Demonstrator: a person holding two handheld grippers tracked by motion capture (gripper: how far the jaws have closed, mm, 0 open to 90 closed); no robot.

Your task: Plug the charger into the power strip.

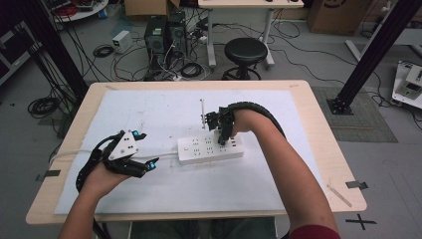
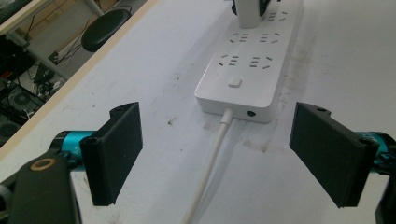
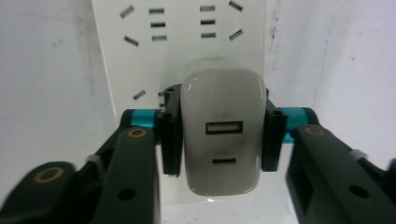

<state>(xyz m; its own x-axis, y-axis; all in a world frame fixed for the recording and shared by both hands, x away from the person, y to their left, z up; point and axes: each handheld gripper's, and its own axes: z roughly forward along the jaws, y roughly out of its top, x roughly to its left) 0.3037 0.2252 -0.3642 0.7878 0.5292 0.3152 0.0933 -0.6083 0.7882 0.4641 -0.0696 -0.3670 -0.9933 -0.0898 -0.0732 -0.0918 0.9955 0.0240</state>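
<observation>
Standing upright in the power strip (image 3: 154, 56), charger (image 3: 222, 130) between the barely parted right hand-held gripper (image 3: 222, 135).

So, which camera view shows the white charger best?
The right gripper view: the charger sits close between the right gripper pads, both ports visible. The left gripper view shows its lower body at the top edge; the high view hides it behind that gripper.

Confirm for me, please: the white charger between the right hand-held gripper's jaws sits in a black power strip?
Not quite: the power strip is white, as the right gripper view shows. The white charger does sit in it, between the right hand-held gripper's jaws.
</observation>
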